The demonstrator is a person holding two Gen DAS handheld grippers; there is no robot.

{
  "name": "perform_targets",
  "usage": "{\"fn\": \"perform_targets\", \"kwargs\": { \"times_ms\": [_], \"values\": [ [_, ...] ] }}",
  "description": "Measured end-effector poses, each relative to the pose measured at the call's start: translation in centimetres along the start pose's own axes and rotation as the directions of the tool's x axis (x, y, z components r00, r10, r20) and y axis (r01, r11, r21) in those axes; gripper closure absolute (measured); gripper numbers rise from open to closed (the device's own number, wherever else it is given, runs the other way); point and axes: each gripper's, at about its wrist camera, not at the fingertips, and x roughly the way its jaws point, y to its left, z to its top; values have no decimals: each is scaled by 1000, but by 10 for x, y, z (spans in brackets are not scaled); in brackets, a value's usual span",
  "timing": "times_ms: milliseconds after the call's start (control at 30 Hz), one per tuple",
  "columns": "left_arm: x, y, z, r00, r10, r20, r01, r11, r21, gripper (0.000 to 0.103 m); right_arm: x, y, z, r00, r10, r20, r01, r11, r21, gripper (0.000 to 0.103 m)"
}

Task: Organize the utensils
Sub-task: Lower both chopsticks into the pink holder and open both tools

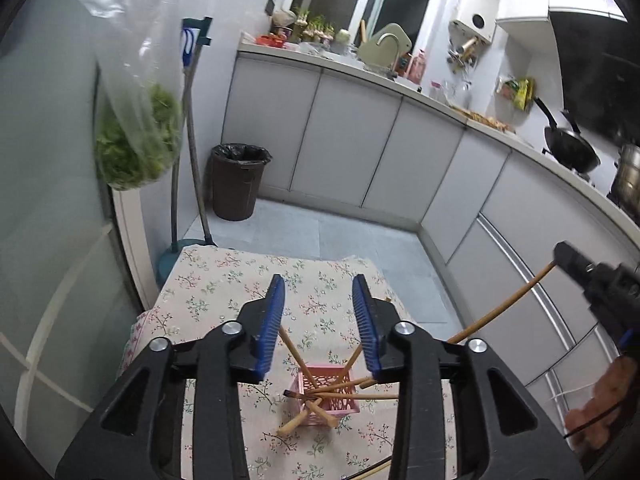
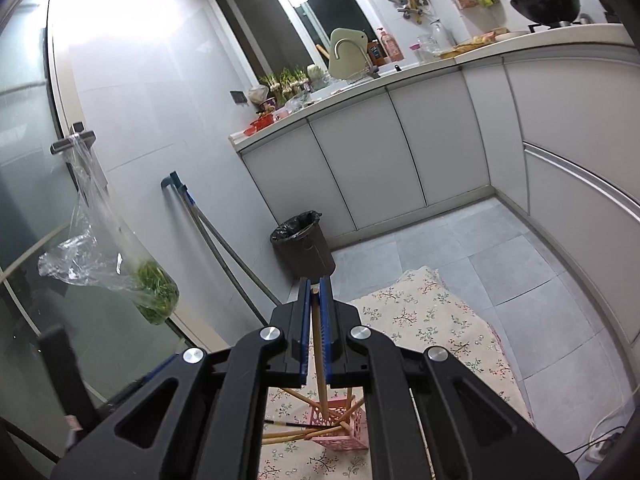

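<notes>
Chopstick (image 2: pixel 319 344) clamped in right gripper (image 2: pixel 315 286), above basket (image 2: pixel 344 428)

Left claw (image 1: pixel 319 300) hangs with fingers spread wide; right claw (image 2: pixel 315 292) is clamped tight, raised to its right

A small kitchen with pale grey walls and a grey tiled floor (image 2: pixel 460 256). White cabinets (image 1: pixel 352 136) run under an L-shaped counter (image 2: pixel 400 70). A dark window (image 2: pixel 288 20) sits above it. A brown bin (image 1: pixel 238 180) stands in the corner beside a frosted glass door (image 2: pixel 36 184).
</notes>
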Motion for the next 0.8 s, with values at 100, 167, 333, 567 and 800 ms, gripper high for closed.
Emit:
{"fn": "perform_targets", "kwargs": {
  "times_ms": [100, 167, 333, 567, 800],
  "values": [
    [-1, 4, 2, 1000, 10, -2, -10, 1000, -5, 67, 13, 5, -5, 1000, -6, -11, 6, 1000, -12, 98],
    [0, 5, 2, 1000, 15, -5, -15, 1000, -11, 67, 23, 7, -9, 1000, -16, -16, 16, 1000, -21, 98],
    [8, 2, -1, 999, 34, -25, -34, 999, 2, 64, 54, 14, -34, 999, -24, -46, 20, 997, -78, 98],
    [5, -2, -8, 997, 67, -22, -66, 997, 37, 54, 64, 5, -61, 993, -10, -119, 2, 998, -70, 91],
    [-2, -16, -16, 996, 94, -4, -94, 992, 86, 45, 40, 8, -63, 995, -57, -77, 48, 991, -123, 71]
  ]
}}
